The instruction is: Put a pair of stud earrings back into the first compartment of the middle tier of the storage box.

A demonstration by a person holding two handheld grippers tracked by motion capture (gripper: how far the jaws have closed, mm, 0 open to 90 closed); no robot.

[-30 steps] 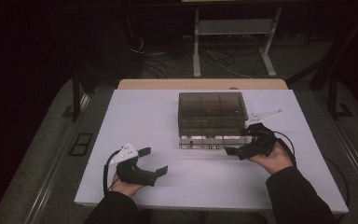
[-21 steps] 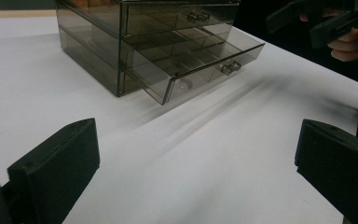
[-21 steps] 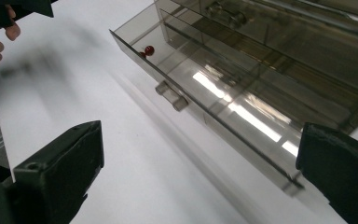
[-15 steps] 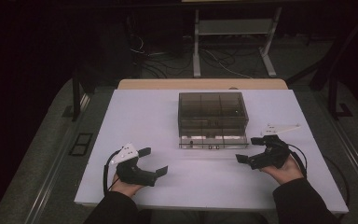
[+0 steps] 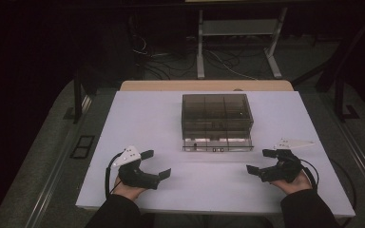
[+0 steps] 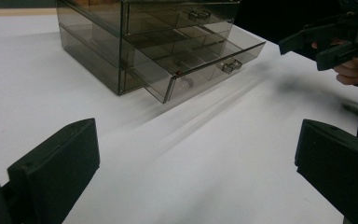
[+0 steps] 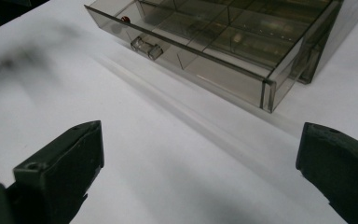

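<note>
Drawer cabinet (image 5: 217, 121) of smoky clear plastic, standing mid-table toward the far edge, bottom drawer (image 5: 217, 144) pulled out toward the near side.

Nearest, at the table's front edge: left gripper (image 5: 155, 164) held in a hand at near left, jaws spread wide, nothing between them. Right gripper (image 5: 262, 161) at near right, likewise spread and empty, grey three-cornered plate (image 5: 293, 143) on top. Cables trailing from both toward the near edge. Dark sleeves entering from below.

Between grippers and cabinet: bare white tabletop (image 5: 152, 118), nothing in the way on either side. Both grippers well apart from the drawer front, neither touching it.

Farther: open drawer split into compartments, small clear handle (image 7: 146, 48) on its front, a tiny red-brown item (image 7: 125, 19) just inside the front wall near one end; too small to identify. Upper drawer (image 6: 182, 16) closed, with its own handle.

Beyond the cabinet: strip of wooden surface (image 5: 204, 85) along the far table edge. Past that, dark floor with loose cables (image 5: 218, 59) and a grey metal stand (image 5: 240, 28). Dark frame legs flanking the table at both sides.
</note>
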